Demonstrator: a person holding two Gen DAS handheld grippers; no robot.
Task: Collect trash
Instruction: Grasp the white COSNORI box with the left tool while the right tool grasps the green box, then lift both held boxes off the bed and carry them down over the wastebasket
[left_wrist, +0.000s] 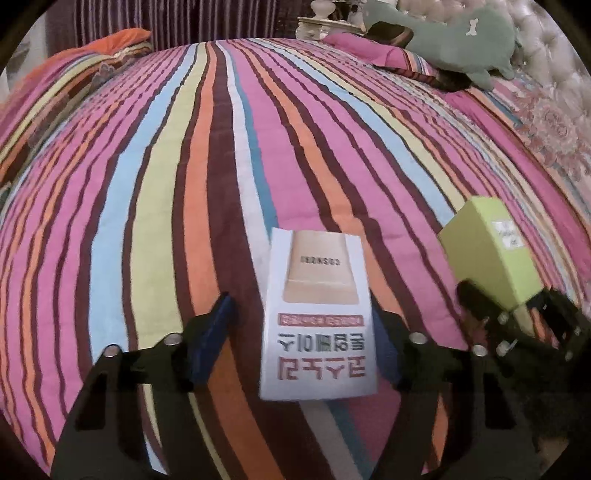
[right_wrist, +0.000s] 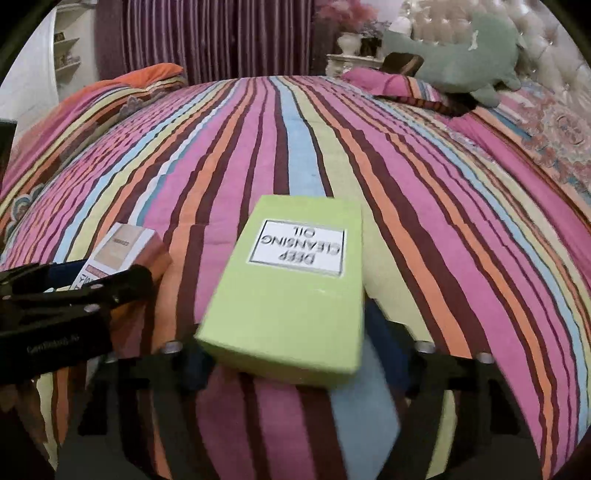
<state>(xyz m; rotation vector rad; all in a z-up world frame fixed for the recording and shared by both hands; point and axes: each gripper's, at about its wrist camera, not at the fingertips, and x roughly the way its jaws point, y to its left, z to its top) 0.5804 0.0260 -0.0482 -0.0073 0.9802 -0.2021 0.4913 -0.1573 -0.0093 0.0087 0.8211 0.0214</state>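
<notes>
A white carton (left_wrist: 317, 310) with upside-down red print lies on the striped bedspread (left_wrist: 184, 184). It sits between the fingers of my left gripper (left_wrist: 301, 332). The right pad is at its edge, while the left pad (left_wrist: 216, 332) stands off with a strip of bedspread showing. A lime-green box (right_wrist: 291, 288) labelled "deep cleansing oil" sits tilted in my right gripper (right_wrist: 288, 358), both pads at its sides. The right wrist view also catches the left gripper (right_wrist: 92, 277) around the white carton (right_wrist: 118, 247). In the left wrist view, the green box (left_wrist: 491, 251) and the right gripper (left_wrist: 513, 299) are at the right.
A green plush toy (right_wrist: 465, 55) and a pink pillow (right_wrist: 373, 79) lie by the tufted headboard (right_wrist: 554, 55) at the far right. A folded orange and striped quilt (right_wrist: 122, 88) sits at the far left. Purple curtains (right_wrist: 207, 37) and a nightstand (right_wrist: 351, 59) stand behind the bed.
</notes>
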